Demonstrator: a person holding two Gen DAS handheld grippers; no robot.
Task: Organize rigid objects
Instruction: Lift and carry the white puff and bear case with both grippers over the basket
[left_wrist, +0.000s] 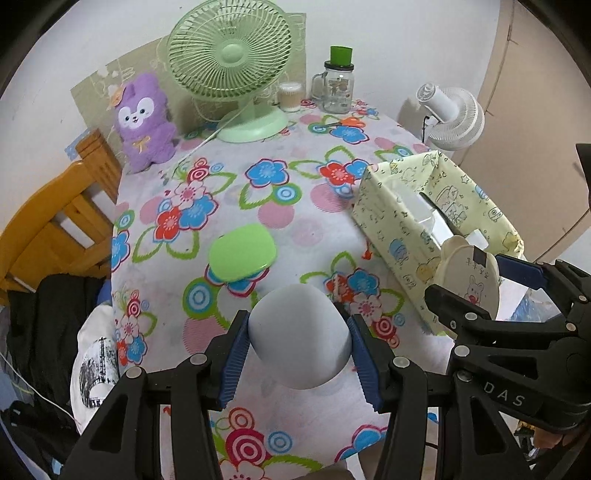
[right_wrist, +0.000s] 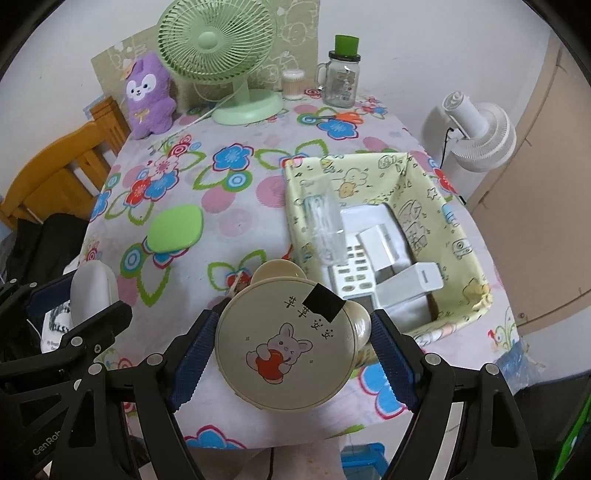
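Your left gripper (left_wrist: 299, 354) is clamped on a grey rounded case (left_wrist: 301, 336), held above the flowered tablecloth (left_wrist: 258, 206). Your right gripper (right_wrist: 291, 350) grips a cream round box (right_wrist: 286, 341) with bear ears, just beside the yellow fabric bin (right_wrist: 458, 229). A green case (left_wrist: 242, 256) lies flat on the cloth.

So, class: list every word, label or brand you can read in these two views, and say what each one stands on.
"DAS": on the black body of the right tool.
"GenRob", cut off by the frame edge: on the left tool.
Four printed characters above the rabbit on the round cream case: not clear enough to quote.
Print on the glass jar and the white cloth: too small to read.
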